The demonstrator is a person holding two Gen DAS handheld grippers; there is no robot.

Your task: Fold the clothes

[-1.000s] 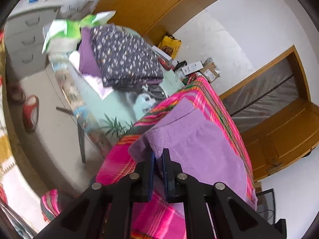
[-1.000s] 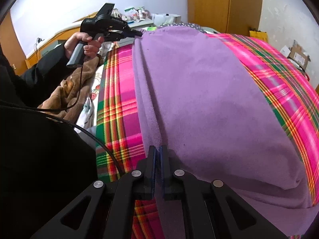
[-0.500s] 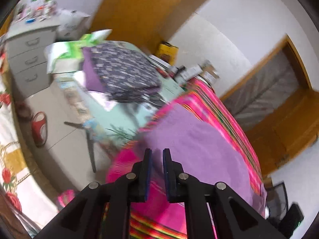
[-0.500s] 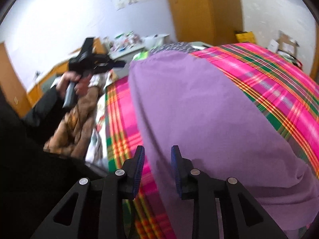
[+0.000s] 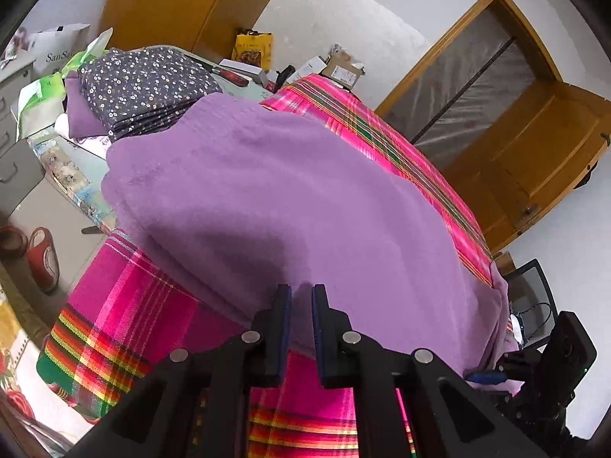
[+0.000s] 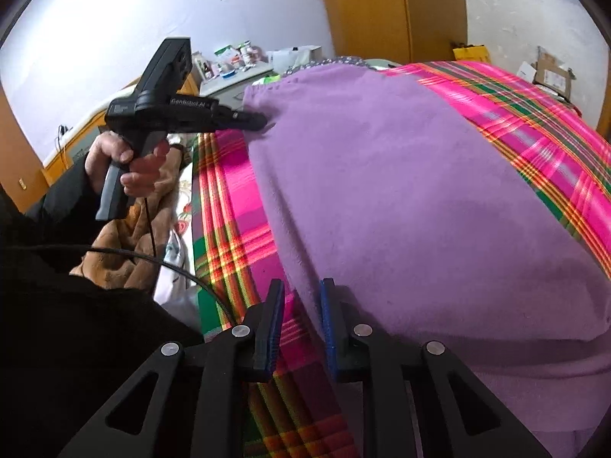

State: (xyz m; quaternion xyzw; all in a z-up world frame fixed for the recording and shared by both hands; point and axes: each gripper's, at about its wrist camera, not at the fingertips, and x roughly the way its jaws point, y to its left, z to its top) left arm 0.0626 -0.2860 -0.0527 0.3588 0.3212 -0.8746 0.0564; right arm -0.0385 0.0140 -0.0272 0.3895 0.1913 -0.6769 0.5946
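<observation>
A purple fleece garment (image 5: 305,191) (image 6: 401,191) lies spread flat on a table under a pink plaid cloth (image 5: 126,305) (image 6: 229,210). My left gripper (image 5: 301,297) hovers over the garment's near edge. Its jaws stand a narrow gap apart, and flat fleece shows through that gap. In the right wrist view a hand (image 6: 126,160) holds the left gripper (image 6: 259,120), whose tip is at the garment's far left edge. My right gripper (image 6: 301,297) straddles the garment's left edge, jaws closing with the pads clear of the cloth. Its blue tip (image 5: 483,376) shows at the garment's far corner.
A folded dark floral cloth (image 5: 145,84) tops a pile on a side table beyond the garment. Grey drawers (image 5: 15,168) and red slippers (image 5: 44,255) are on the left, boxes (image 5: 343,68) and a wooden door (image 5: 534,145) behind. A brown garment (image 6: 126,252) lies beside the plaid cloth.
The right gripper let go of the garment's edge and its jaws parted. The left gripper left the corner and moved along the edge, closer over the fleece. The folded strip along the edge now lies flat.
</observation>
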